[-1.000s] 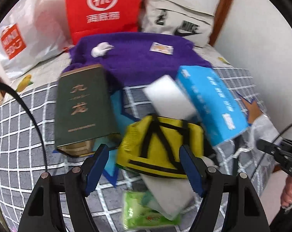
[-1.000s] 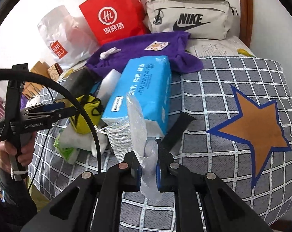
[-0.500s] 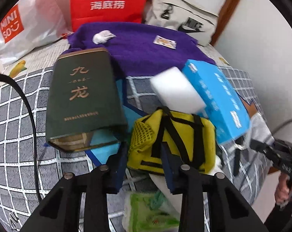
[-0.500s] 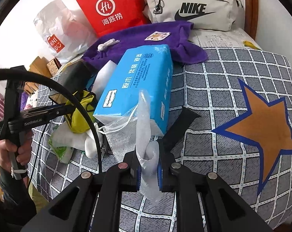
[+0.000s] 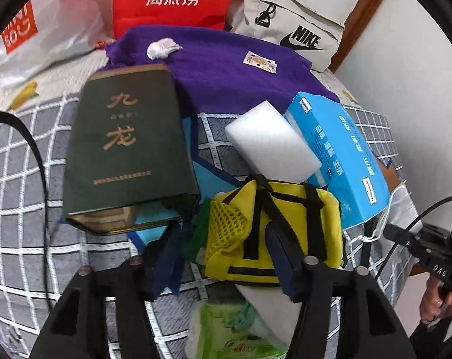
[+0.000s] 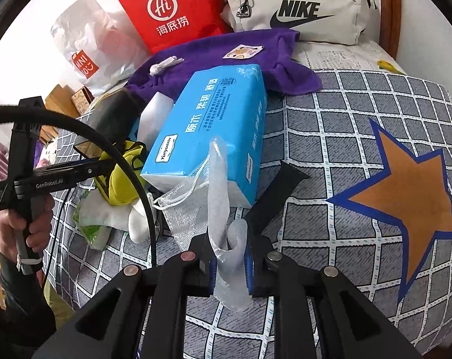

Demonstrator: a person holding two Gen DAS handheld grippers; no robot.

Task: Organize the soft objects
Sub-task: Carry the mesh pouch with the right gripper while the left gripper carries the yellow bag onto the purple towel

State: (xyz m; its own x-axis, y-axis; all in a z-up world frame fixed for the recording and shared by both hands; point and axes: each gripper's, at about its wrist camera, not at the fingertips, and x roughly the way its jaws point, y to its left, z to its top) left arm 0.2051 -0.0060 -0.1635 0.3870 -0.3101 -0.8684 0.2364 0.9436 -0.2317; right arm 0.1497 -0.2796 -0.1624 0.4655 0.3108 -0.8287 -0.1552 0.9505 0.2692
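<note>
On a bed (image 6: 360,137) spread with a grey checked cover bearing an orange star, the left gripper (image 5: 226,254) comes down over a yellow mesh pouch (image 5: 274,227) with black straps, its blue-padded jaws set around the pouch's near left part and opening slightly, the right pad lying against the yellow fabric while the left stands at the pouch's green netted edge (whether that side presses is hard to tell). The pouch lies in a heap at the middle of the bed, on top of a white cloth and just above a green wet-wipe packet (image 5: 232,335), with a white foam block (image 5: 271,143) leaning behind it and a blue tissue pack (image 5: 339,155) to its right. A dark green tin (image 5: 127,152) with gold characters lies open-ended to the left. The right gripper (image 6: 230,266), jaws closed, pinches a strip of clear bubble wrap (image 6: 223,209) that stands upright in front of the tissue pack, beside a white net drawstring bag (image 6: 184,209). Behind the heap lie a purple towel (image 6: 226,62), a red paper bag (image 6: 172,9), a white plastic shopping bag (image 6: 85,45) and a beige Nike pouch (image 6: 297,9). A person's hand (image 6: 25,218) grips the left tool's handle at the bed's edge.
</note>
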